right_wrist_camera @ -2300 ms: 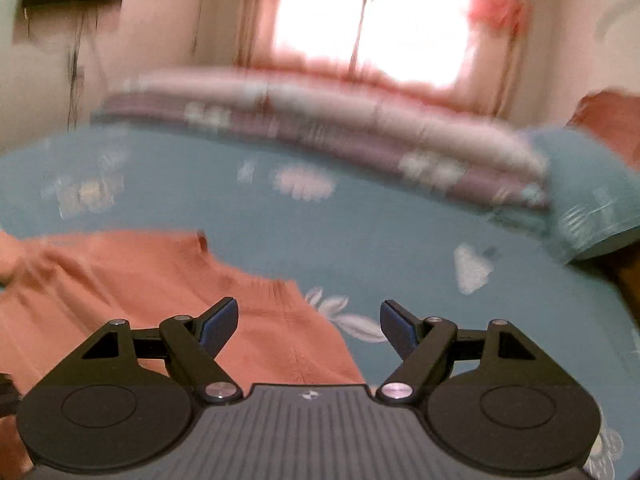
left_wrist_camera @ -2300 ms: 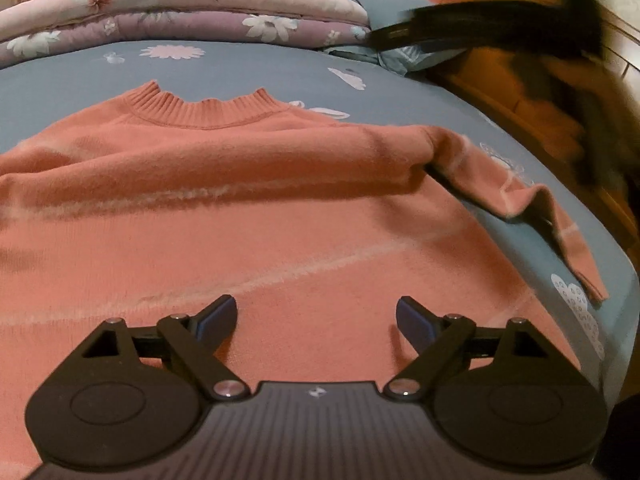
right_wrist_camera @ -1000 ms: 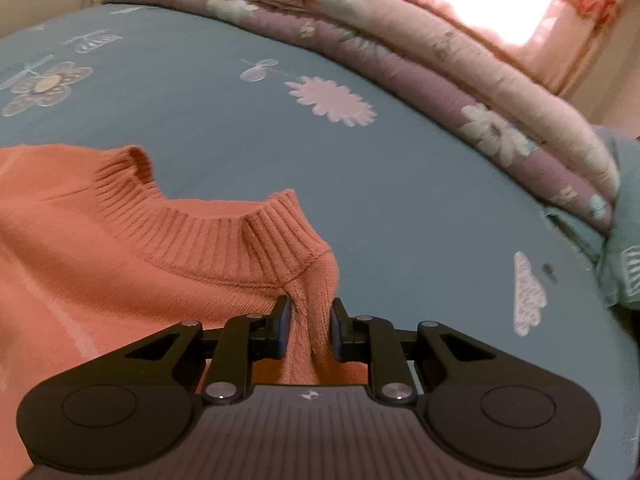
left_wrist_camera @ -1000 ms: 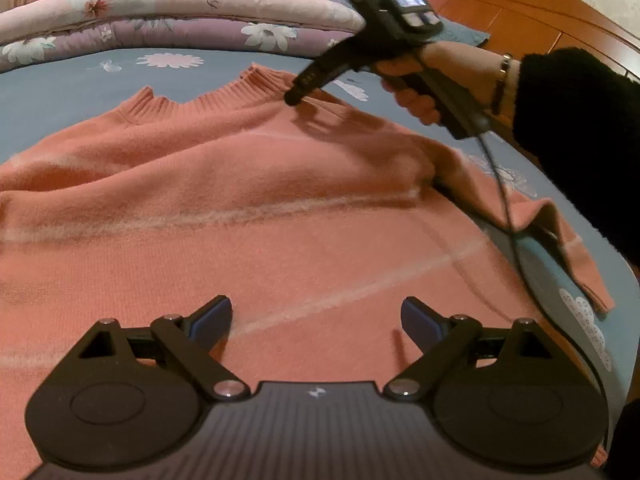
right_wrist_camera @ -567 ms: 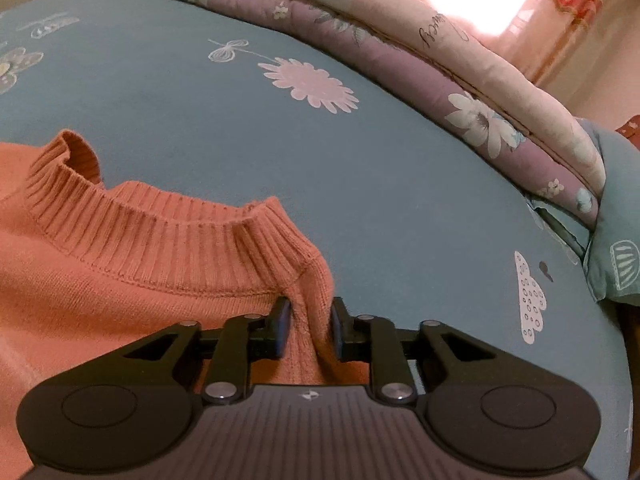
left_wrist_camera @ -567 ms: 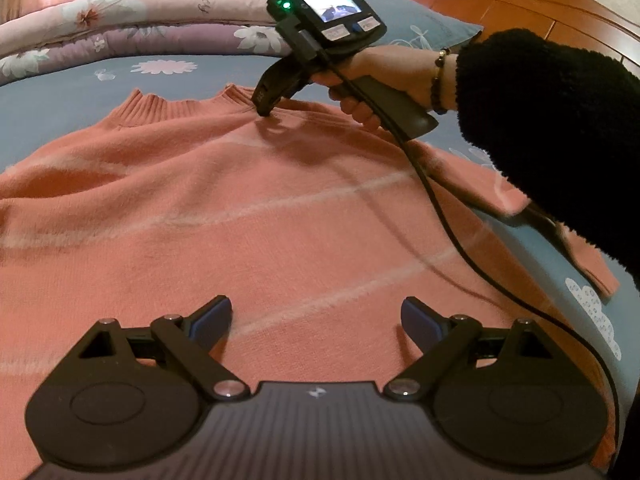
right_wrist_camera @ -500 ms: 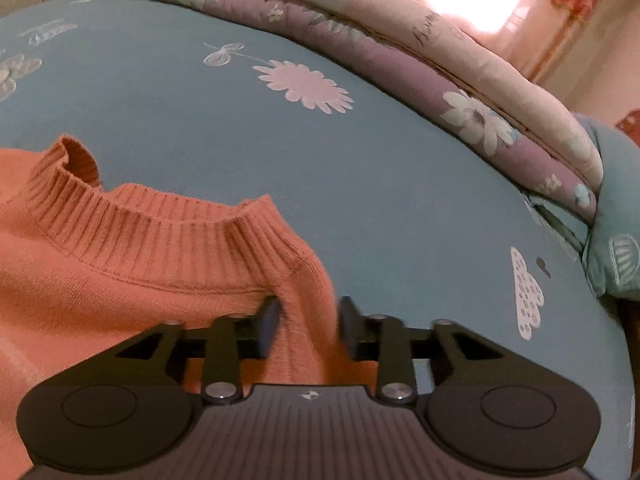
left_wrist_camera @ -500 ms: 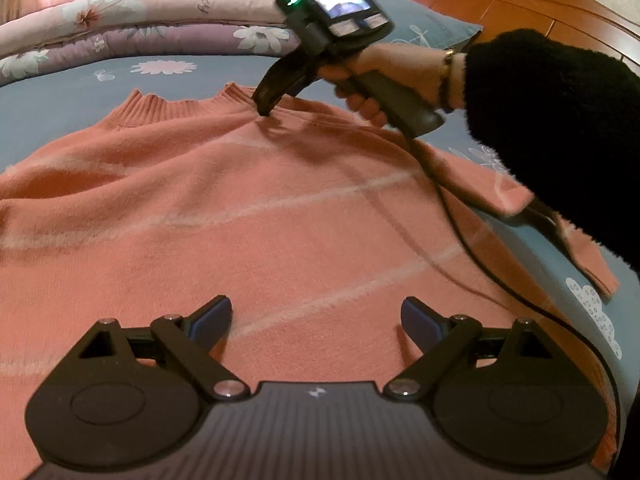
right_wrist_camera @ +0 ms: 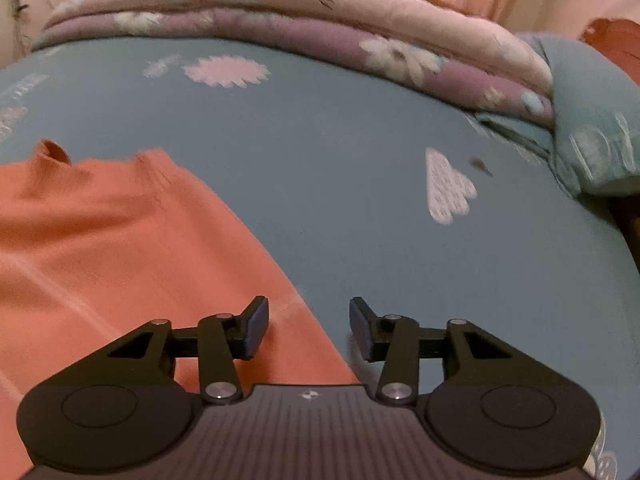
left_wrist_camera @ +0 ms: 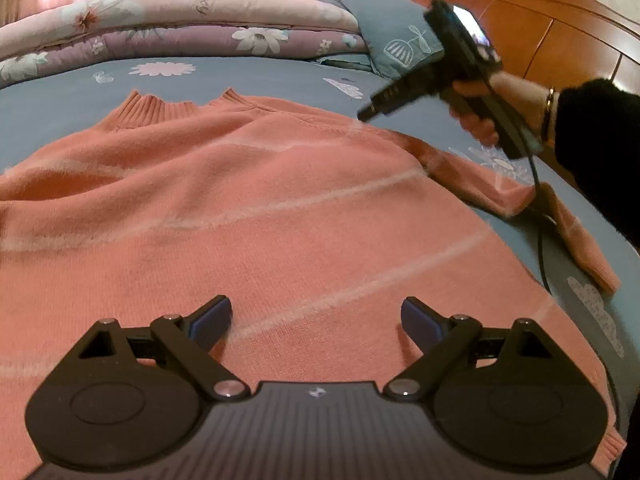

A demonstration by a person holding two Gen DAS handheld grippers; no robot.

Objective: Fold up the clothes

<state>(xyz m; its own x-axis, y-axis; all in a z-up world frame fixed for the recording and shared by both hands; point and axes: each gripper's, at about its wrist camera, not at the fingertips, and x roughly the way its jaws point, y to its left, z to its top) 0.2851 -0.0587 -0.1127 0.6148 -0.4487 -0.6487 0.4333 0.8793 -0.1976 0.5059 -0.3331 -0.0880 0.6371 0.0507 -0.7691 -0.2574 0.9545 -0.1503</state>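
A salmon-pink sweater (left_wrist_camera: pixel 260 208) with pale stripes lies flat on the blue bedsheet (left_wrist_camera: pixel 256 80), collar (left_wrist_camera: pixel 172 110) towards the quilts. My left gripper (left_wrist_camera: pixel 316 316) hovers open over the sweater's lower body, nothing between its fingers. In the left wrist view my right gripper (left_wrist_camera: pixel 366 114) hangs over the sweater's right shoulder, held by a hand in a black sleeve. From its own camera, my right gripper (right_wrist_camera: pixel 308 320) has jaws opening over the shoulder's edge (right_wrist_camera: pixel 280 280), nothing pressed between the pads. The right sleeve (left_wrist_camera: pixel 520 208) trails off towards the bed's right edge.
Folded floral quilts (left_wrist_camera: pixel 180 28) are stacked along the far side of the bed. A blue pillow (left_wrist_camera: pixel 396 40) rests against the wooden headboard (left_wrist_camera: pixel 540 32) at the right. A black cable (left_wrist_camera: pixel 540 232) from the right gripper hangs across the sleeve.
My right gripper let go of the sweater fabric near the collar, opened, and moved right to the shoulder. The collar now lies flatter. My left gripper stayed still.
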